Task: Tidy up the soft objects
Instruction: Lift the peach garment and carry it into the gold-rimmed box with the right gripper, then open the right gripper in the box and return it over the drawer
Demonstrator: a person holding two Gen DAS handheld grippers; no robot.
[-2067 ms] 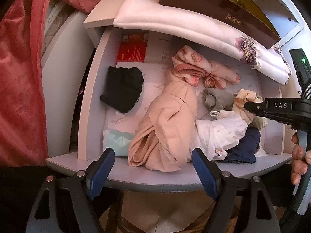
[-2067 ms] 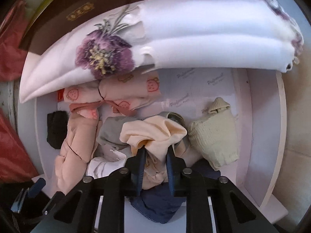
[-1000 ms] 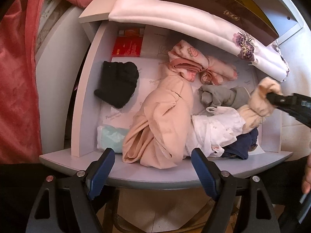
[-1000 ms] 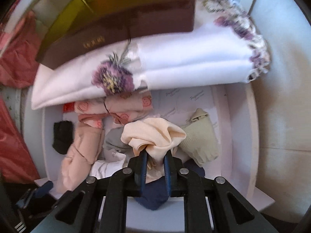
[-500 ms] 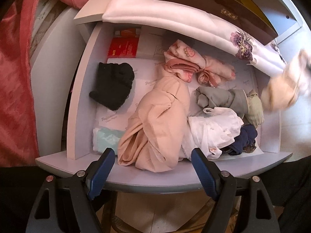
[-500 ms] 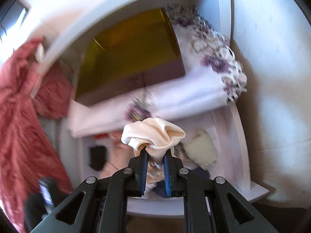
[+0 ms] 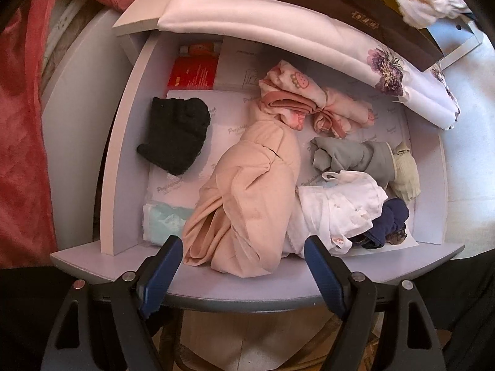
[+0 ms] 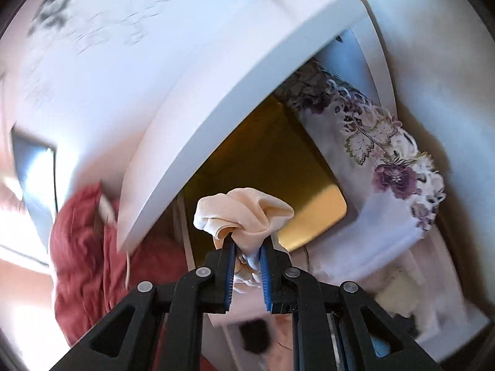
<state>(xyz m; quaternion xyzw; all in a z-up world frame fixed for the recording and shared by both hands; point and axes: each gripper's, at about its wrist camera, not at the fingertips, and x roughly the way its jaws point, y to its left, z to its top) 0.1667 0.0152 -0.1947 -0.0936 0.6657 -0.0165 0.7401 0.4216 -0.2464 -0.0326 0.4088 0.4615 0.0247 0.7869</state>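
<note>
Lifted clear of the drawer (image 7: 123, 142), cream cloth (image 8: 244, 213) hides the right gripper's (image 8: 246, 247) fingertips.

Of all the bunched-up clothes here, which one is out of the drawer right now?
The cream-peach crumpled cloth, pinched in the right hand-held gripper up by the gold box; every other piece lies in the drawer.

Beneath the long peach fabric bundle (image 7: 247, 198), a pale mint packet (image 7: 164, 219) is half hidden; the red cloth (image 8: 89, 253) is blurred and unidentifiable
</note>
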